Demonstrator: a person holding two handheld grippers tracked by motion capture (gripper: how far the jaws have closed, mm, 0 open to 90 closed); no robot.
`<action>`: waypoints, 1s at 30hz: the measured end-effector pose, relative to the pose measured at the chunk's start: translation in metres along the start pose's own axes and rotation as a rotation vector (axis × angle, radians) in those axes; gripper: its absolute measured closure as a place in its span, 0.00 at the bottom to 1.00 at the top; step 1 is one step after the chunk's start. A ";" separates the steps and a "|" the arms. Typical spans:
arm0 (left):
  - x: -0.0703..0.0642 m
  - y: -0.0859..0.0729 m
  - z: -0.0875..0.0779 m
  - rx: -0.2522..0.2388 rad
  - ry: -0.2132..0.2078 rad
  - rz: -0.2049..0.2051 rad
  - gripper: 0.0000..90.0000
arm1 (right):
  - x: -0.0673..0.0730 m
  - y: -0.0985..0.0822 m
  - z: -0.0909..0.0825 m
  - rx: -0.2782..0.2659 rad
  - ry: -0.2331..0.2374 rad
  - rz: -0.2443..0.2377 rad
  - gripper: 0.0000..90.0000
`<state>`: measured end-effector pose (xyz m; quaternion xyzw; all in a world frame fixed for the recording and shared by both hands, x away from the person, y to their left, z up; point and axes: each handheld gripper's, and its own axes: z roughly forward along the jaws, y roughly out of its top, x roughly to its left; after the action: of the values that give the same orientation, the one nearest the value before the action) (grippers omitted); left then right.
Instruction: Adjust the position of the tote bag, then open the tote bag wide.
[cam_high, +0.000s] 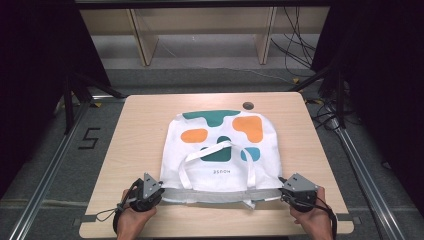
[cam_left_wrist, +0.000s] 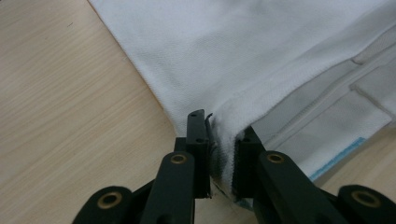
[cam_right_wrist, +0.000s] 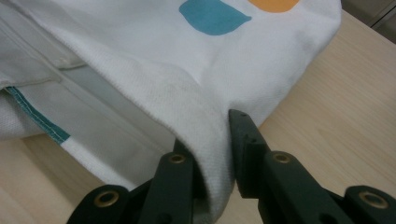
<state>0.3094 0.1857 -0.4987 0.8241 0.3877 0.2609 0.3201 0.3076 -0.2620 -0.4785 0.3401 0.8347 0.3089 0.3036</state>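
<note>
Tote bag (cam_high: 220, 150), flat mid-worktop (cam_high: 140, 130), mouth at near edge: my left tongs (cam_left_wrist: 220, 149) and right tongs (cam_right_wrist: 212, 154) each clamp a mouth corner; next, I judge, an even lift.

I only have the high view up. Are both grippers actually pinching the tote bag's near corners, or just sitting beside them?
Observer: The left gripper has the white fabric of the tote bag pinched between its jaws.
Operator: And the right one?
Observer: The right gripper also has a fold clamped between its jaws.
Operator: Anything inside the opening?
Observer: A teal-stitched inner edge shows there.
</note>
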 end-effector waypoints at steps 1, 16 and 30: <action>-0.001 0.001 -0.003 -0.006 0.000 0.003 0.90 | 0.000 -0.001 -0.002 -0.003 0.001 -0.005 0.88; 0.002 0.013 -0.029 -0.204 -0.072 0.023 0.89 | 0.000 -0.009 -0.040 -0.144 -0.012 0.070 0.89; 0.030 0.084 -0.078 -0.390 -0.005 0.027 0.93 | -0.030 0.060 -0.072 -0.323 -0.112 -0.033 0.97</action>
<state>0.3129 0.1940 -0.3806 0.7522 0.3178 0.3333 0.4713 0.2966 -0.2722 -0.3812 0.2899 0.7615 0.4146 0.4052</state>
